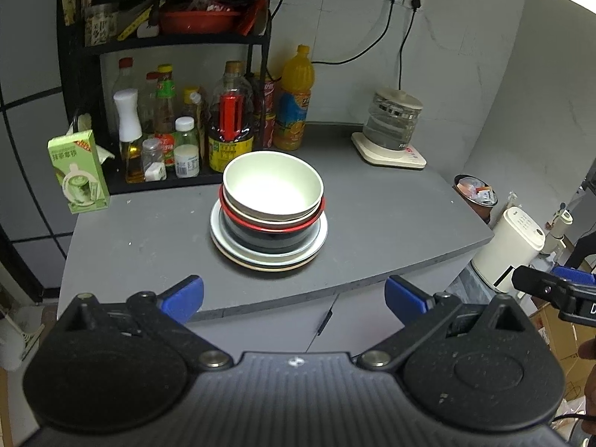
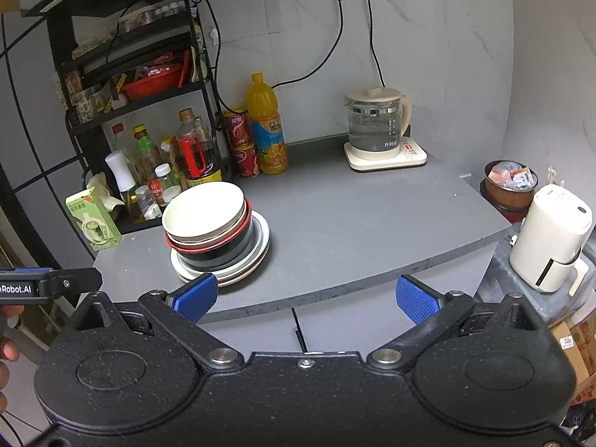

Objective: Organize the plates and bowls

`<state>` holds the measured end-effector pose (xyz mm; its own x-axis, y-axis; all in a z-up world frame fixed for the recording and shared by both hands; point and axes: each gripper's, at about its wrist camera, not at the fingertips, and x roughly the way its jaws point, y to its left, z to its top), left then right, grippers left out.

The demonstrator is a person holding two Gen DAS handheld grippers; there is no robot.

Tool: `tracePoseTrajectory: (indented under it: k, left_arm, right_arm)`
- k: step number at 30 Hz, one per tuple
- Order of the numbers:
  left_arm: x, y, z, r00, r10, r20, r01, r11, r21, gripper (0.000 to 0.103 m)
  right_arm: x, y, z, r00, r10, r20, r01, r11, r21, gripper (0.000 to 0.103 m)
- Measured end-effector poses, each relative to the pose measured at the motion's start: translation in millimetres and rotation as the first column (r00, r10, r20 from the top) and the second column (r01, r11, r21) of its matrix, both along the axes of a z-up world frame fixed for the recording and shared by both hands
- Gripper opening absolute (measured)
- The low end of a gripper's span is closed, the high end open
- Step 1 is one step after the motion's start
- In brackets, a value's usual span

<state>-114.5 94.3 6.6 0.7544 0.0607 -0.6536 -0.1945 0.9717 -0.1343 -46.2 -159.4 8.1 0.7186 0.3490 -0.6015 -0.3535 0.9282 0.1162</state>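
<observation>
Dish stack (image 1: 269,219) sits mid-left on the grey counter (image 1: 372,216), just in front of the bottle rack (image 1: 164,48). Top down: cream bowl (image 1: 273,186), a second cream bowl nested under it, red-rimmed bowl with dark body (image 1: 268,229), then a white plate (image 1: 320,234) on at least one more plate, pale rim edge showing at the bottom. Nested bowls lean slightly off-centre.

Readable text: "nRobot.AI" on the side of the left gripper as seen from the right wrist view. Green carton (image 1: 79,171), orange drink bottle (image 1: 294,108) and red cans (image 2: 242,141) carry Chinese print, too small to read reliably.

Left gripper (image 1: 294,296): blue fingers wide apart, holding nothing, in front of the counter edge with the stack straight ahead, well apart. Right gripper (image 2: 307,298): also spread, empty, stack ahead to its left; its left fingertip (image 2: 197,294) overlaps the plate edge in view, contact can't be told.

Glass kettle (image 2: 376,126) at back right, plugged in.
</observation>
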Motion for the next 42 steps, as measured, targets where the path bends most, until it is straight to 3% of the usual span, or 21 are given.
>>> tracePoseTrajectory:
  k: [42]
  left_arm:
    - [3, 6, 3, 1.0, 0.002, 0.008, -0.002, 1.0, 0.008, 0.102]
  right_arm:
    - [1, 10, -1, 1.0, 0.012, 0.003, -0.012, 1.0, 0.009, 0.103]
